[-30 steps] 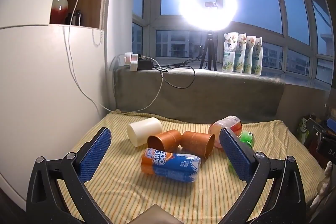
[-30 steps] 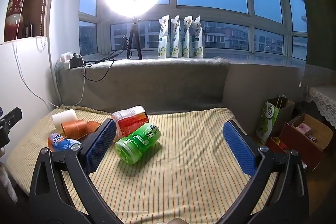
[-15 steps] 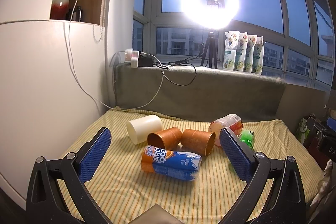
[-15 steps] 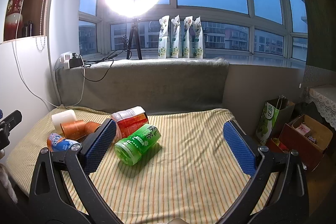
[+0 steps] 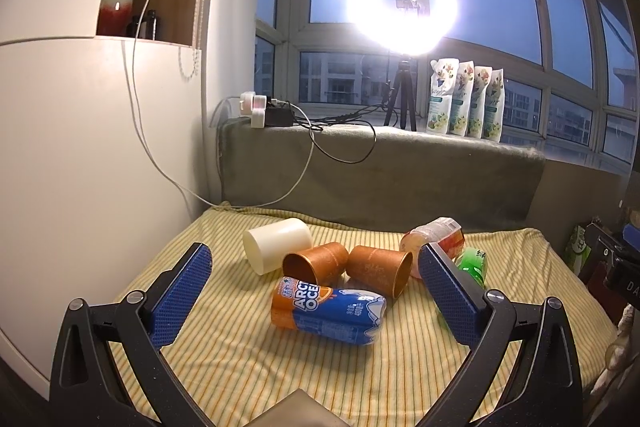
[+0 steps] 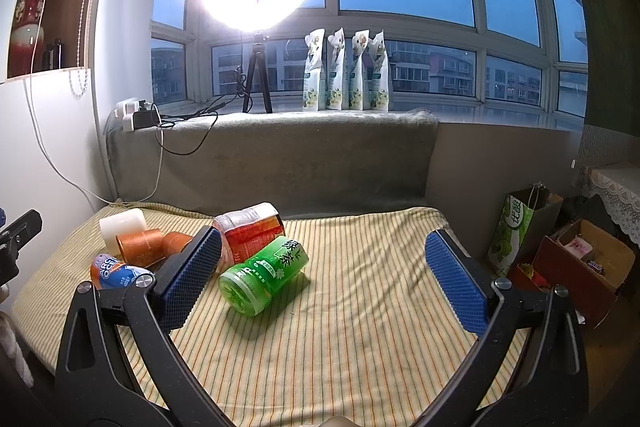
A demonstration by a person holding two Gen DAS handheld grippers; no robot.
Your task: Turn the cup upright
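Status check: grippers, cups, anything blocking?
Left gripper open, right gripper open, both empty. Two copper cups on their sides. Blue-orange bottle lies in front.

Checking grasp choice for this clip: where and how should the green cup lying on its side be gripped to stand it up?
Grip the green cup across its round side wall near the middle, coming from above with the right gripper, probably. It lies on its side, wide end toward the camera, and only the red cup crowds it.

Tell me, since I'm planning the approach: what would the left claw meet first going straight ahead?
Probably the blue-and-orange plastic bottle lying on its side, nearest between the open left claw fingers; the two copper-brown cups lie just behind it. Depth is uncertain.
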